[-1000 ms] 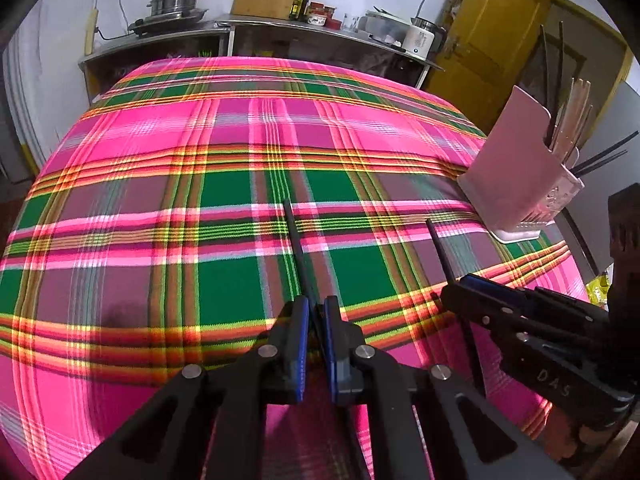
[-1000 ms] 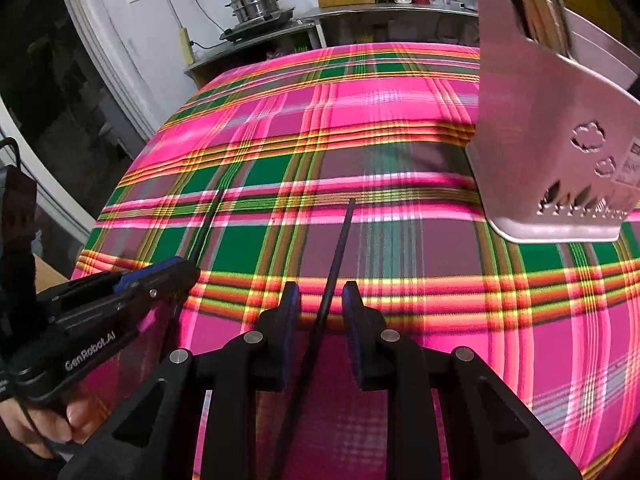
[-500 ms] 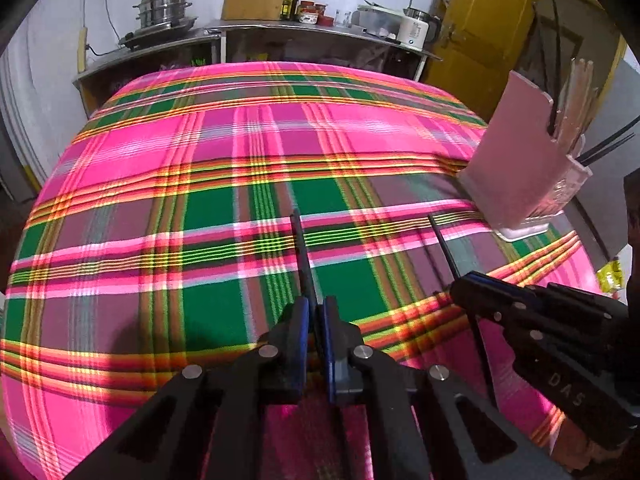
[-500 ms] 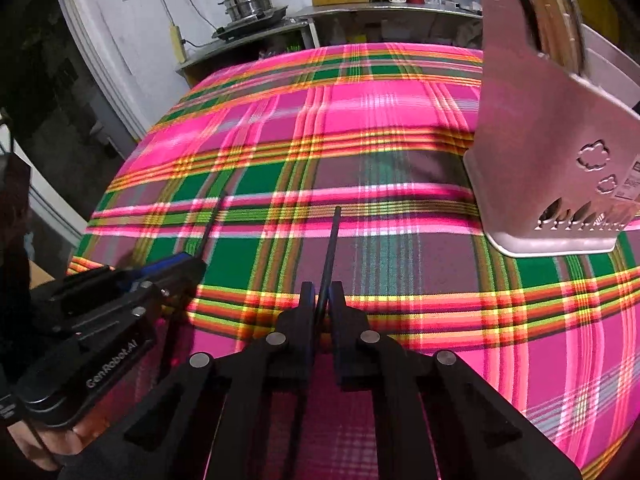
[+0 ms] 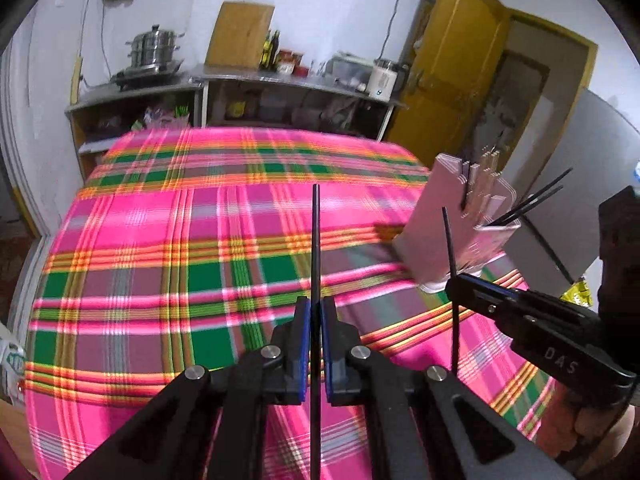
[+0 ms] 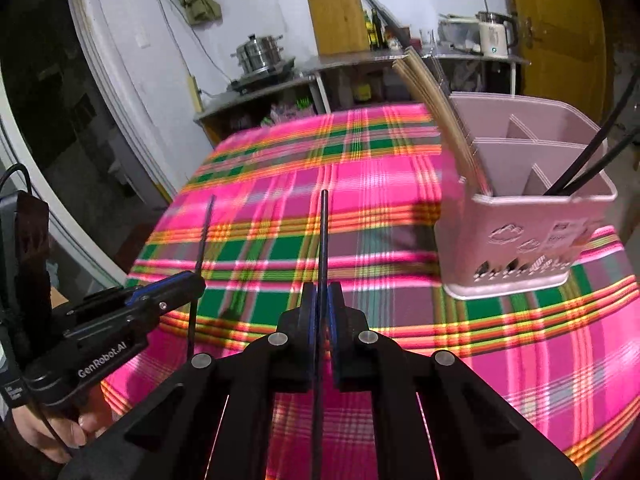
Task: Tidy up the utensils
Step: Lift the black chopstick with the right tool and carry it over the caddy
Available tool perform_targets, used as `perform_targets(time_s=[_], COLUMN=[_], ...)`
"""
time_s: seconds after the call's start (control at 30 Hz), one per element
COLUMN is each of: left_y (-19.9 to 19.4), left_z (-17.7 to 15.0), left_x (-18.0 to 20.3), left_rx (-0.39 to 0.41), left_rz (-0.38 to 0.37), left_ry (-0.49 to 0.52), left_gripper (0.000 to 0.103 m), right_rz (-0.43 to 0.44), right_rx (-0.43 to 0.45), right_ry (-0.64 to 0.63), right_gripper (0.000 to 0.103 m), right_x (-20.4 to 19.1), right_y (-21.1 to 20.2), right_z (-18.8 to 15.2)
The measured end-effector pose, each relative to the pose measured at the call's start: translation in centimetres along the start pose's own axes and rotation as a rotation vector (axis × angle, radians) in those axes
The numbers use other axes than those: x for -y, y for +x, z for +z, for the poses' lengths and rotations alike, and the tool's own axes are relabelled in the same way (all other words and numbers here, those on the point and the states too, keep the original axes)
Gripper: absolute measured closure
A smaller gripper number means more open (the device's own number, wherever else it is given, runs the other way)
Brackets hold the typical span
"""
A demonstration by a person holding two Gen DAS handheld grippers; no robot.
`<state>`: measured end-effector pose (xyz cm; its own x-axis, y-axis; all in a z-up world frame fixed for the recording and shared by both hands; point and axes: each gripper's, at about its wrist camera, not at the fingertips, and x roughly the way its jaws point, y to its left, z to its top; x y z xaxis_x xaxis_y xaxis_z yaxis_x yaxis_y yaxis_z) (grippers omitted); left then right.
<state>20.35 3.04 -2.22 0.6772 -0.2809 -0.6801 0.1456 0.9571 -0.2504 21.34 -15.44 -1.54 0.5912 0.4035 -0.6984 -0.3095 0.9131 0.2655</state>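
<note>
My left gripper (image 5: 315, 305) is shut on a black chopstick (image 5: 315, 240) and holds it lifted above the plaid tablecloth (image 5: 180, 240). My right gripper (image 6: 321, 292) is shut on another black chopstick (image 6: 322, 240), also lifted. Each gripper shows in the other's view: the right one (image 5: 454, 280) at the right, the left one (image 6: 198, 278) at the left. A pink divided utensil holder (image 6: 524, 240) stands at the table's right, also seen in the left wrist view (image 5: 452, 220). It holds pale chopsticks (image 6: 432, 96) and two black chopsticks (image 6: 588, 164).
A steel counter (image 5: 280, 80) with a steamer pot (image 5: 154, 46), bottles and a kettle stands behind the table. A yellow door (image 5: 452, 64) is at the back right. The table's edge drops off at the left.
Both grippers have lifted their chopsticks off the cloth and tilted upward. The right gripper closed on its chopstick between the first and second frames.
</note>
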Motion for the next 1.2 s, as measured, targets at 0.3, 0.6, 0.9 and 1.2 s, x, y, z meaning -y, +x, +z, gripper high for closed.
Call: perform_targets(time_s=[0.3,0.6,0.9,1.2], left_y=[-4.3,-5.9,-6.2,-5.9], left_z=[1.6,2.5,3.3,4.3], left_x=[2.1,2.9,3.6,5.8], left_rx=[0.083,0.108,0.102,0.084], left_rz=[-0.051,-0.078,-0.099,-0.177], left_ry=[0.032,0.044,0.054,0.076], left_gripper=[0.098,0.098,0.098,0.098], right_rz=[0.004,0.006,0.002,-0.019], right_rx=[0.082,0.131,0.155,0.171], right_ry=[-0.008,-0.023,-0.025,-0.014], right_gripper=[0.098,0.098,0.098,0.098], right_x=[-0.4,-1.1,-0.7,0.5], right_y=[-4.4,-7.0,-8.4,-10.2], right_z=[1.1,1.5,1.7,1.6])
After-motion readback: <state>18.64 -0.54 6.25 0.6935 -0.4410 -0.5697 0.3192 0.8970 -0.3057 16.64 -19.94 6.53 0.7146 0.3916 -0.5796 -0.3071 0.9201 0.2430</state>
